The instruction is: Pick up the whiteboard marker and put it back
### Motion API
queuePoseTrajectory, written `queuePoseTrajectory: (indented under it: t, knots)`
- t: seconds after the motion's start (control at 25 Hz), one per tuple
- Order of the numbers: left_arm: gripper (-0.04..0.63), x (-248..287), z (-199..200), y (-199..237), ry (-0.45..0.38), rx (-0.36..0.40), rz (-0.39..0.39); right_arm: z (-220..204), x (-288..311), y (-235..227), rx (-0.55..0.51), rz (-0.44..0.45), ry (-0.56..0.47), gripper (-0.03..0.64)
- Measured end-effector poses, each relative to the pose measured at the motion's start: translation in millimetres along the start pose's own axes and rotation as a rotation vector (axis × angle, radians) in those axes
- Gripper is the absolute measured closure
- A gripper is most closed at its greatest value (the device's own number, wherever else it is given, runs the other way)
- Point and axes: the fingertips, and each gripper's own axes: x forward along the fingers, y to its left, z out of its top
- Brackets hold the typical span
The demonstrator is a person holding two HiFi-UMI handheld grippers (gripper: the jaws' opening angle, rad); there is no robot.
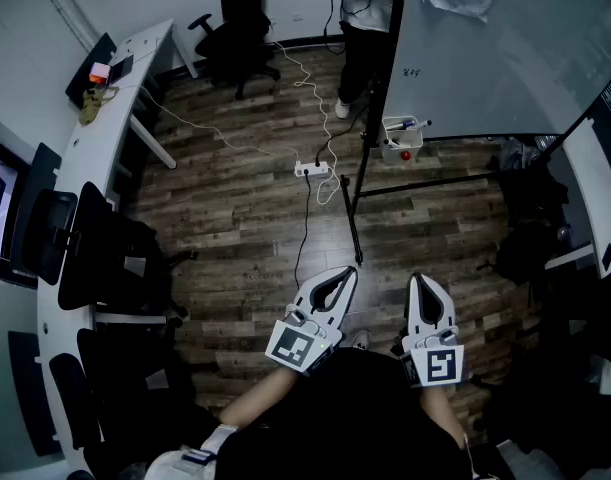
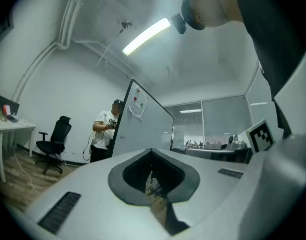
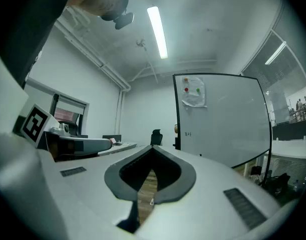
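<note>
- Holding left gripper [image 1: 347, 274] and right gripper [image 1: 422, 280] level, side by side at 6 o'clock, pointing toward 12 o'clock above wood floor [image 1: 245, 218].
- Showing both pairs of jaws pressed together, tips meeting, nothing between.
- Finding whiteboard marker [image 1: 412, 125] lying across small white tray [image 1: 393, 146] at whiteboard [image 1: 505, 58] lower edge, 12 o'clock from right gripper, well apart.
- Noting person [image 1: 363, 13] standing at 11 o'clock of tray, power strip [image 1: 312, 169] on floor at 9 o'clock.
</note>
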Motion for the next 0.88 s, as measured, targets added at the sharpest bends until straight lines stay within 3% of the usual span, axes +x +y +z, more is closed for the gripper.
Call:
queuePoseTrajectory:
  t: [0.88]
  knots:
    - [0.588, -19, -3, 37, 0.001, -0.033, -0.039, -8, 13, 21, 0.037, -0.081, 0.008, 0.603]
